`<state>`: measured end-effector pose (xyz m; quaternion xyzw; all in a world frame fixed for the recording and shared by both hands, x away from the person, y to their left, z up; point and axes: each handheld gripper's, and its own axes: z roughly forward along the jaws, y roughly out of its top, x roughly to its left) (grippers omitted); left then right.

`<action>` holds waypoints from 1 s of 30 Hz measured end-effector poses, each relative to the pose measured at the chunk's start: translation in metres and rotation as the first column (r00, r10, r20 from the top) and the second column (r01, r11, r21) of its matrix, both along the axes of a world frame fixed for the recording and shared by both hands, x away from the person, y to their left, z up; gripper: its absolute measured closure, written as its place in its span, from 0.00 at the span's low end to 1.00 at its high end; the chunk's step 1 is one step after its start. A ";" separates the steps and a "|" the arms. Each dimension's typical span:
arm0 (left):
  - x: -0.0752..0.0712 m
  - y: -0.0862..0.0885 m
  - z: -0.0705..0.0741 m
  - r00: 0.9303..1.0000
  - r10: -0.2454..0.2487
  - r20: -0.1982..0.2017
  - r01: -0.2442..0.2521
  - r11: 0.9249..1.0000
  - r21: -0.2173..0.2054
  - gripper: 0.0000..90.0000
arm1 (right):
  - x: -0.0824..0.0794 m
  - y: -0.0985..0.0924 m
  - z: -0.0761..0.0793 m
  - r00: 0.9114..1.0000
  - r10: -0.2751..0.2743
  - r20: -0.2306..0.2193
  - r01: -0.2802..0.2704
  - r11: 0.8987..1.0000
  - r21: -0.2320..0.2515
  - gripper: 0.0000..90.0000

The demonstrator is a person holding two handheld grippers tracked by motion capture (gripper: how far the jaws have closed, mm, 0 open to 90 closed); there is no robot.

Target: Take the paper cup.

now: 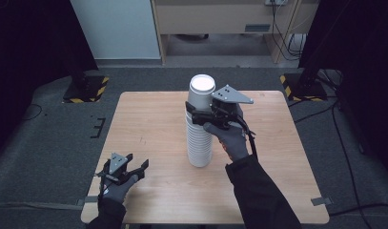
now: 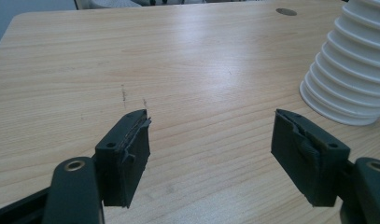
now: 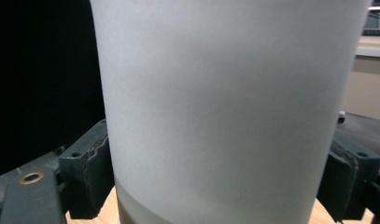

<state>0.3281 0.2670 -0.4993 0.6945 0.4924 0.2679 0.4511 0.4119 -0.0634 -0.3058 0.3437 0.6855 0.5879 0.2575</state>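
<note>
The stack of white cups [image 1: 199, 136] is standing upside down mid-table, and the right gripper [image 1: 197, 116] is reaching in level, its jaws clamping the top cup [image 1: 201, 93], probably to lift it free. Near the stack's left, the left gripper [image 1: 134, 168] is resting low, jaws wide apart, likely waiting.

White cup stack [image 1: 199, 129]; light wood-grain table [image 1: 148, 124]; black tongs [image 2: 211, 154].
</note>
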 end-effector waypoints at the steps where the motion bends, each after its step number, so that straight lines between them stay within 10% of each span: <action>1: 0.000 0.000 0.000 1.000 0.000 0.000 0.000 1.000 0.000 0.30 | 0.000 -0.001 0.002 1.000 -0.003 0.004 0.003 1.000 0.002 0.16; 30: 0.000 -0.001 -0.001 1.000 -0.003 -0.004 0.003 1.000 0.008 0.29 | -0.006 -0.026 0.056 0.998 0.005 0.070 -0.016 0.987 0.160 0.16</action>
